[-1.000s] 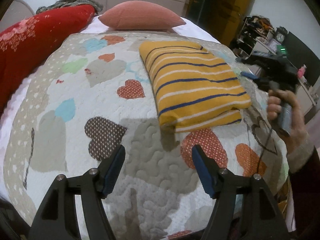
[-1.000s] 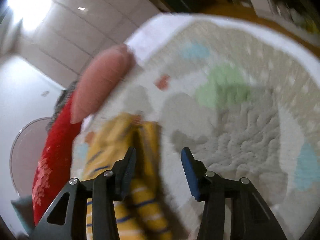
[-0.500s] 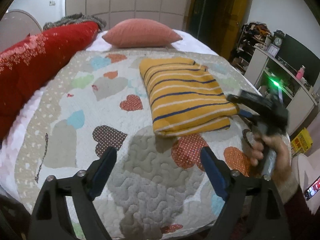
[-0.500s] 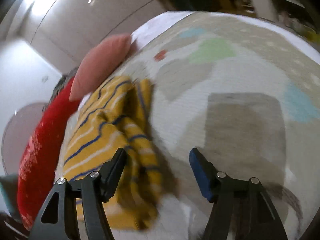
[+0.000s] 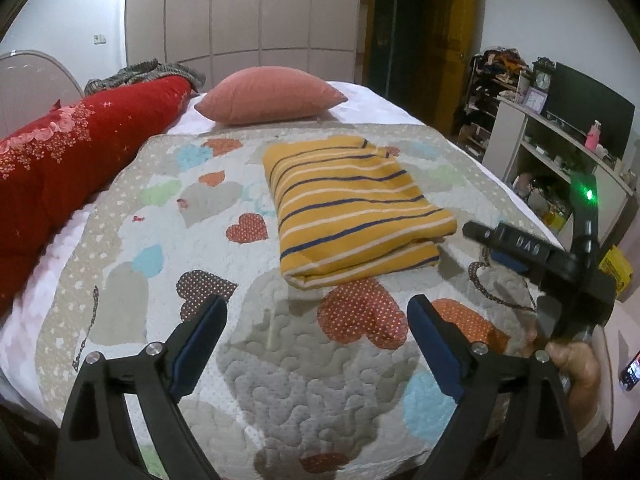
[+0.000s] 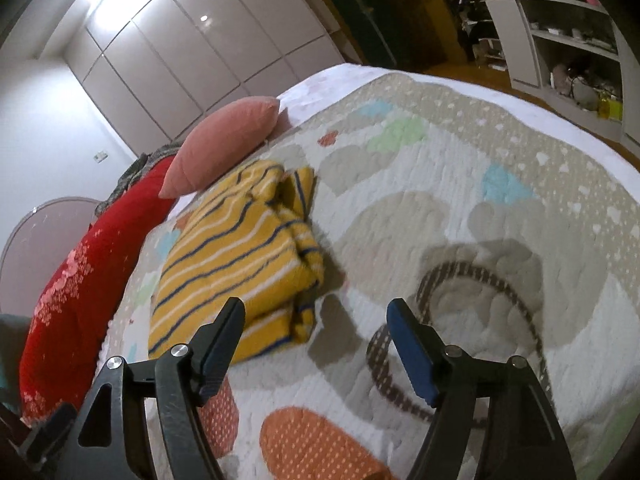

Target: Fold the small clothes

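Note:
A yellow garment with blue and white stripes [image 5: 352,208] lies folded into a rectangle on the heart-patterned quilt [image 5: 168,240]. It also shows in the right wrist view [image 6: 236,256]. My left gripper [image 5: 316,316] is open and empty, held above the quilt in front of the garment. My right gripper [image 6: 316,316] is open and empty, just right of the garment's near corner. It appears in the left wrist view [image 5: 496,244] to the right of the garment, held by a hand.
A pink pillow [image 5: 272,96] lies behind the garment and a red blanket roll [image 5: 80,152] runs along the left side. White shelves [image 5: 560,148] with clutter stand to the right of the bed. A phone [image 5: 630,368] lies low at the right.
Both grippers have drawn back from the garment and opened wider. The right gripper has dropped lower at the bed's right side. The garment lies still.

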`<state>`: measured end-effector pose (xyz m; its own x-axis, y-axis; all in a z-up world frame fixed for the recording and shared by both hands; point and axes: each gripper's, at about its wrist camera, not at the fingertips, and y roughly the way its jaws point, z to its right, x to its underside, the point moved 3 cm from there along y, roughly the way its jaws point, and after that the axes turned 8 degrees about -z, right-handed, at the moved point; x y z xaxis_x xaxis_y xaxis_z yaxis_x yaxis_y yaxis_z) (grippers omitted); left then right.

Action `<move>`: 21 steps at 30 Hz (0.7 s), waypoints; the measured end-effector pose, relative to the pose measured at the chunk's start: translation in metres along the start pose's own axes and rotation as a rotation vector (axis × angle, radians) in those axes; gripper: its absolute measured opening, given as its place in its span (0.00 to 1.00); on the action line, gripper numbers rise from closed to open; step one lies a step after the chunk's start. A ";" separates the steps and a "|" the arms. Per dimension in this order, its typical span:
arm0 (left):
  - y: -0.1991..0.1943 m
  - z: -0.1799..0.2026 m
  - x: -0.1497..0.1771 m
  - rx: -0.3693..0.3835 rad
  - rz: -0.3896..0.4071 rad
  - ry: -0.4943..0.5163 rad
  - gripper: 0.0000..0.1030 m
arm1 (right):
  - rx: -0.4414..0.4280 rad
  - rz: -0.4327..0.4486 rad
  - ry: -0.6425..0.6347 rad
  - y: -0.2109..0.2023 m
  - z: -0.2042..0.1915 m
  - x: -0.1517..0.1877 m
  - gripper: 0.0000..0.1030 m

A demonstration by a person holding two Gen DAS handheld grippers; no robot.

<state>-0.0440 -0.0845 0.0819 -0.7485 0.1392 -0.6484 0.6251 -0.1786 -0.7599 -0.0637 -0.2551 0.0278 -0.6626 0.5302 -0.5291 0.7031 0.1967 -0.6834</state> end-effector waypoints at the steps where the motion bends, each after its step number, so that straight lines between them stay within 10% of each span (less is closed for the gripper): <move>1: 0.000 0.000 0.000 -0.001 0.001 -0.001 0.90 | 0.005 -0.003 -0.007 0.000 0.000 0.002 0.76; 21: 0.000 0.007 0.010 0.016 -0.036 0.006 0.90 | 0.029 -0.006 -0.023 -0.007 -0.004 0.012 0.78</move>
<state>-0.0524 -0.0899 0.0757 -0.7690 0.1518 -0.6209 0.5940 -0.1893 -0.7819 -0.0755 -0.2471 0.0280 -0.6726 0.5103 -0.5360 0.6916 0.1756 -0.7006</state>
